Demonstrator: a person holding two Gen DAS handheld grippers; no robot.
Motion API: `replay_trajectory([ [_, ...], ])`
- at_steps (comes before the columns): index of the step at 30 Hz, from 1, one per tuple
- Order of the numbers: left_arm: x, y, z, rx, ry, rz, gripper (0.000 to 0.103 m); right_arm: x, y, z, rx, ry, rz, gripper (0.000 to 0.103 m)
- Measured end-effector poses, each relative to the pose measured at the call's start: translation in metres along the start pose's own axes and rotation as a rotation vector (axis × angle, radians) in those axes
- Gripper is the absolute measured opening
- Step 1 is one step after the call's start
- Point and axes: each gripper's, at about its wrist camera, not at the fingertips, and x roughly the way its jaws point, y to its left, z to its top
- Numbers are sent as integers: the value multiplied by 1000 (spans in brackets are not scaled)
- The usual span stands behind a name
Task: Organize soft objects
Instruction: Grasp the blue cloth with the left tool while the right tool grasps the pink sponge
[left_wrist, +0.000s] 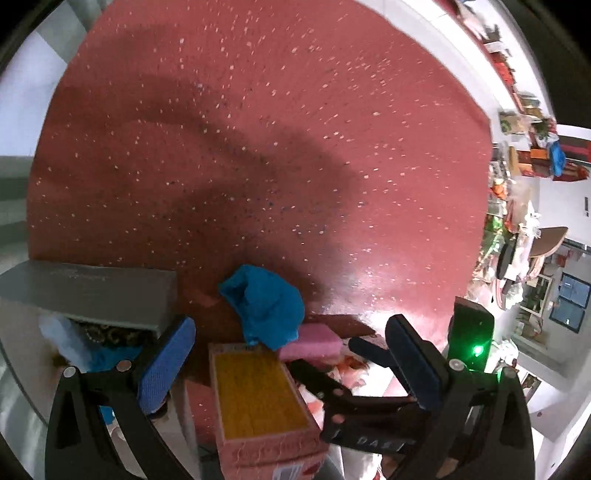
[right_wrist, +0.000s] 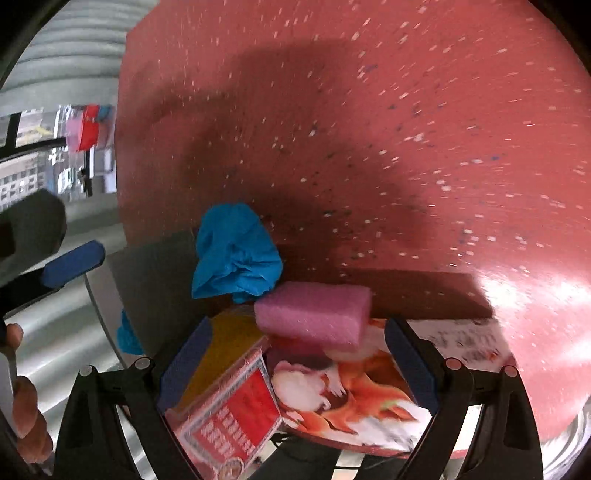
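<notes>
So we're nowhere near done by the look of it. The blue cloth (right_wrist: 236, 254) sits crumpled on the red worktop (right_wrist: 369, 129), and the pink sponge (right_wrist: 314, 314) lies just in front of it, resting partly on a box with a yellow top (left_wrist: 258, 395) and a printed sheet (right_wrist: 354, 398). There's a grey bin (left_wrist: 88, 291) off to the left with some soft stuff already in it, we think, though it's hard to make out.

Our right gripper (right_wrist: 299, 365) has its fingers spread wide with nothing in them, and the sponge is right ahead, roughly between the tips but a bit beyond. Our left gripper (left_wrist: 291, 362) is wide open and empty too, with the cloth straight ahead past the box. Sponge looks like the next grab.
</notes>
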Motion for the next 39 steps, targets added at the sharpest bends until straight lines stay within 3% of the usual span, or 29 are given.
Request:
replay_trajectory([
  [7, 28, 3, 11, -25, 58, 60, 103, 30, 2, 9, -2, 98, 15, 93],
  [9, 35, 3, 13, -28, 72, 77, 103, 32, 1, 10, 2, 102, 10, 74],
  [13, 50, 0, 14, -28, 107, 102, 103, 28, -7, 10, 15, 100, 35, 72],
  [15, 53, -6, 14, -8, 106, 138, 103, 20, -16, 10, 35, 76, 50, 57],
  [17, 57, -12, 15, 6, 115, 149, 103, 9, -26, 11, 67, 47, 72, 48],
  [24, 78, -32, 14, 36, 154, 210, 103, -7, -52, 8, 119, 0, 100, 48],
  [29, 103, -30, 12, 2, 235, 217, 103, -16, -70, 7, 145, -22, 98, 48],
  [34, 116, -29, 14, -20, 244, 201, 102, -33, -93, 6, 182, -70, 77, 51],
  [37, 122, -29, 15, -9, 262, 192, 92, -38, -93, 3, 143, -55, 113, 72],
  [38, 125, -30, 16, -4, 273, 193, 82, -43, -92, 1, 124, -64, 114, 75],
  [39, 128, -31, 15, -2, 289, 192, 64, -44, -89, 0, 109, -65, 118, 75],
])
